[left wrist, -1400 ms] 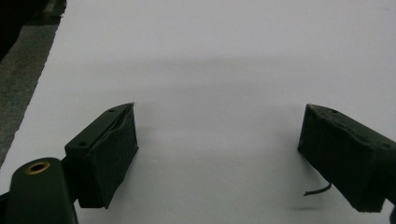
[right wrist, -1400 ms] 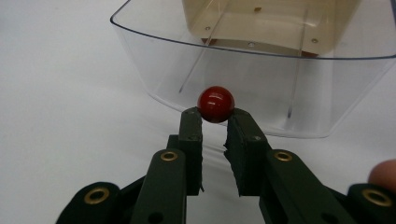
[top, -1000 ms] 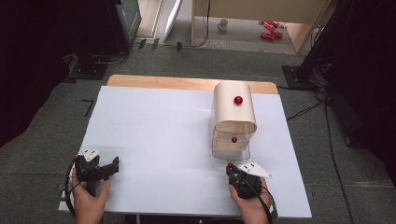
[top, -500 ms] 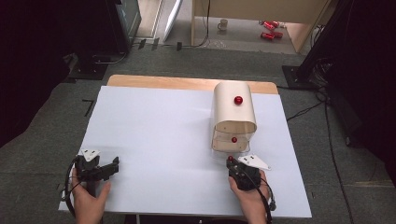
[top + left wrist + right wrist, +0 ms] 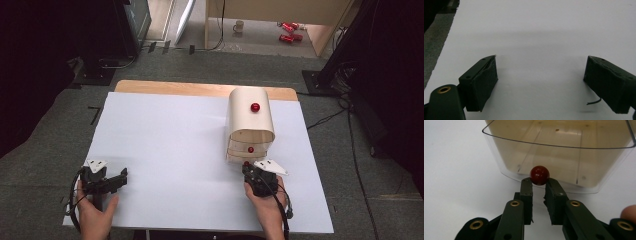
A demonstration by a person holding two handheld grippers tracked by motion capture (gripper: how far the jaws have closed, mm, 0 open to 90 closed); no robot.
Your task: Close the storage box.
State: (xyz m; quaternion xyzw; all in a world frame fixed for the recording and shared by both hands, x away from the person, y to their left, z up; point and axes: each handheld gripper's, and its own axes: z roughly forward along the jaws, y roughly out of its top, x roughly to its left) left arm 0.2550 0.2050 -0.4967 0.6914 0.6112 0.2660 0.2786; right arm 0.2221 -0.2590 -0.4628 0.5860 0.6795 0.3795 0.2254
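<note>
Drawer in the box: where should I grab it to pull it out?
By its red knob, approached straight from the front. The knob is the one part that juts from the drawer's smooth clear wall. The right hand-held gripper already has its jaw tips on either side of it.

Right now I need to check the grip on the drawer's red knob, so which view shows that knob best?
The right gripper view: the drawer's red knob sits large and sharp between the right gripper jaw tips, against the clear drawer. The high view shows something small and red beside the gripper, too small to judge. The left gripper view looks across bare white table.
</note>
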